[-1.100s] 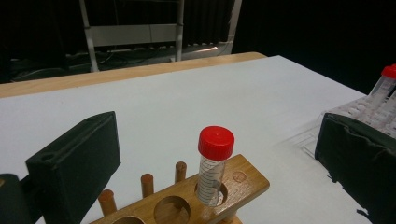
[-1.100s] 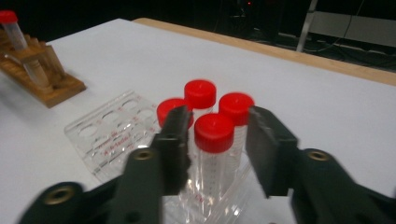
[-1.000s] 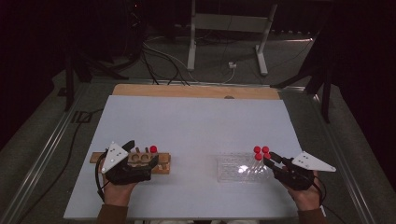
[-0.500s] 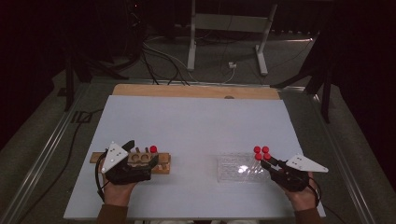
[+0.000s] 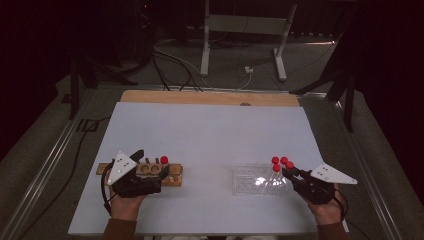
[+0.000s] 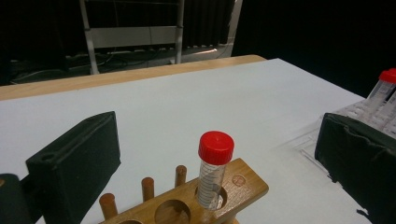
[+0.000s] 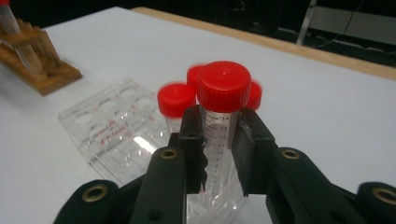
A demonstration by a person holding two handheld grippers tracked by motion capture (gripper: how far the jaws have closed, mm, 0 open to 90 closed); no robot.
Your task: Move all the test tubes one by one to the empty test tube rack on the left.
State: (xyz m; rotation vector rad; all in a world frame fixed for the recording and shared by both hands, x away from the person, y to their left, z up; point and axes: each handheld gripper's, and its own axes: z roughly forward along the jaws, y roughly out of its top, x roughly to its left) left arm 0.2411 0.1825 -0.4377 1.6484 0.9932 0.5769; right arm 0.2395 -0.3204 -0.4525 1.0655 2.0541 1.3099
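While my right gripper [image 7: 219, 154] pinches a red-capped tube [image 7: 223, 116] just below its cap, over the clear rack [image 5: 250, 178] at the desk's [image 5: 210, 130] right, three more capped tubes [image 5: 280, 161] stand behind it. My left gripper [image 6: 215, 158] is spread wide around the wooden rack [image 6: 187, 205], where one tube [image 6: 213, 170] stands in the end hole.

Five red-capped tubes, two racks and two grippers on one white table [image 5: 210, 135].

One tube [image 6: 213, 169] stands in the wooden rack [image 5: 170, 175] near the table's front left corner; four tubes [image 5: 281, 164] stand at the clear plastic rack [image 5: 250, 180] toward the front right corner.
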